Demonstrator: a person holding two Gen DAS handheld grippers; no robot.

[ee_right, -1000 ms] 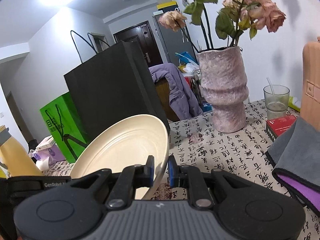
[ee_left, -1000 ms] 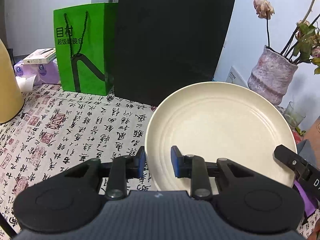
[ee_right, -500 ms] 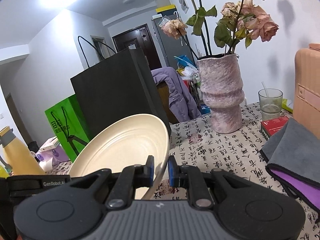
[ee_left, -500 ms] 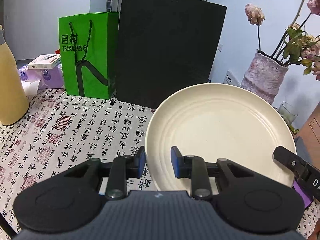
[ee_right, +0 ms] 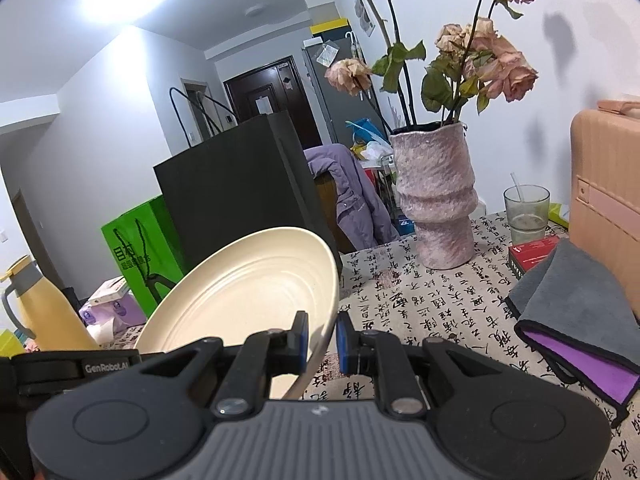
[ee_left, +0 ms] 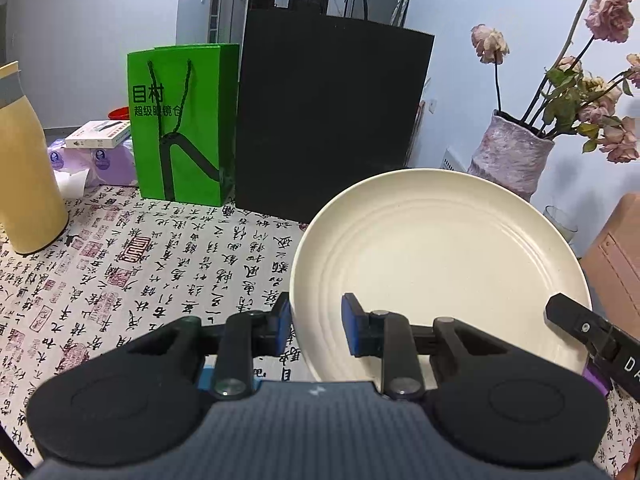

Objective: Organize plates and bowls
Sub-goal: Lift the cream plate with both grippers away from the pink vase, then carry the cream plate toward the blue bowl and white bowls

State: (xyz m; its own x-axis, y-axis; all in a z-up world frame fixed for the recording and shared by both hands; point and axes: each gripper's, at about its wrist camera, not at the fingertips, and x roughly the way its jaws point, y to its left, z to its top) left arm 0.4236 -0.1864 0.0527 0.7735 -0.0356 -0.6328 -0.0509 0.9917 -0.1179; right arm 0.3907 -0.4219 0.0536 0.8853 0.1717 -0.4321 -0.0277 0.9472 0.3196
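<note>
Over the calligraphy-print bench [ee_left: 168, 264] both tongs, left [ee_left: 314, 322] and right [ee_right: 322, 342], pinch opposite rims of one cream plate [ee_left: 436, 264] held tilted in the air, so I'd carry it level and in sync

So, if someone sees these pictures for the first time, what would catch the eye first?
Probably the cream plate, held tilted above the calligraphy tablecloth by both grippers, the left gripper and right gripper on opposite rims. Next, the big black bag behind it, and the pink vase of wilted roses at the right.
</note>
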